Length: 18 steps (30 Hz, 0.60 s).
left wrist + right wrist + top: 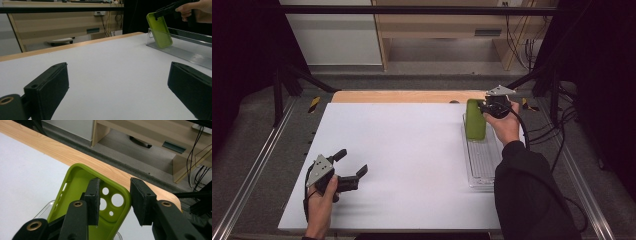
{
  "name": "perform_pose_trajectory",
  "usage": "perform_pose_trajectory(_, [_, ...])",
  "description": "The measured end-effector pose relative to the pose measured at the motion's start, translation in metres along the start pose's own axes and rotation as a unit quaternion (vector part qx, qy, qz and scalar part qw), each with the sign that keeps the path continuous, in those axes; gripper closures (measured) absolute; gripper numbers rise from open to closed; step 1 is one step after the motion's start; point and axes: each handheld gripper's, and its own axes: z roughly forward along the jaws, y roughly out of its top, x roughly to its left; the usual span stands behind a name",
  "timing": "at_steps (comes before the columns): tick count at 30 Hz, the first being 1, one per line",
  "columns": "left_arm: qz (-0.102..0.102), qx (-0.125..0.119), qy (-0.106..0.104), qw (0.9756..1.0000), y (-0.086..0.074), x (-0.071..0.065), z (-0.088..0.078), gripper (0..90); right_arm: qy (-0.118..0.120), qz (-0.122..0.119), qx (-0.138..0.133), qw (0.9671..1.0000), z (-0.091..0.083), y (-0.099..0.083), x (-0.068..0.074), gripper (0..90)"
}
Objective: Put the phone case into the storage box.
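Note:
A lime-green phone case (475, 120) stands upright, leaning at the far end of a clear plastic rack (482, 162) on the right of the white table. My right gripper (486, 106) is at the case's top corner. In the right gripper view the jaws (115, 183) straddle the case's rim (75, 192) by the camera holes: one pad sits inside the shell away from the wall, the other just outside, so the gripper is open. My left gripper (353, 161) rests open near the table's front left, nothing between its jaws (117, 82). The case (160, 30) and the right gripper (170, 10) show far off there.
The white tabletop (402, 150) ends in a wooden strip (402, 96) at the back. Beyond it are a wooden cabinet (442, 30) and hanging cables (527, 50). Metal rails (257, 165) run along both sides of the table.

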Motion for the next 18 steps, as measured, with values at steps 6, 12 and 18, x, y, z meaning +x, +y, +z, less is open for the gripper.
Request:
perform_pose_trajectory(6, [0.0,0.0,0.001,1.0,0.0,0.0004,-0.0002,3.1,-0.005,-0.001,-0.003,1.0,0.0027,0.0009,0.0018,60.3])
perform_pose_trajectory(12, [-0.001,0.001,0.0,1.0,-0.0001,0.0002,-0.0002,3.1,-0.011,0.002,-0.009,0.9999,0.0061,0.0007,0.0054,50.2])
perform_pose_trajectory(18, [-0.001,-0.001,0.001,1.0,0.0001,0.0005,-0.0006,3.1,-0.023,0.012,-0.002,0.9997,0.0062,0.001,0.0054,40.0])
